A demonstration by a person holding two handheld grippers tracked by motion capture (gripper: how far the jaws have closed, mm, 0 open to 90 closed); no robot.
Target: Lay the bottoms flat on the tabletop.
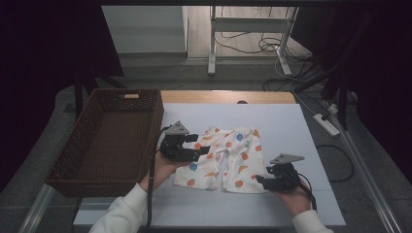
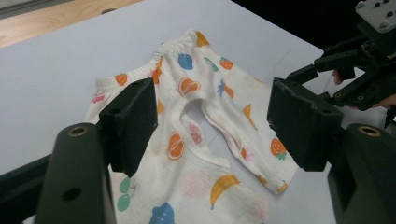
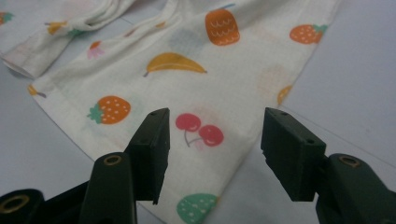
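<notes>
Risk: both jaws spread wide, nothing held. Your left gripper [image 1: 190, 145] and right gripper [image 1: 262, 180] hover over small white fruit-print cotton pants [image 1: 224, 158], flat on white table sheet [image 1: 291, 126]. Thin fabric; you may pinch one layer or drag it. Brown wicker basket [image 1: 73, 145] near rim cut off, pants' underside hidden.

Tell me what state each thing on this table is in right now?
Fruit-print shorts: lying flat on the white table, legs spread, not gripped.
Wicker basket: empty, upright at the table's left.
Left gripper: open, above the shorts' left side.
Right gripper: open, at the hem of the right leg.
</notes>
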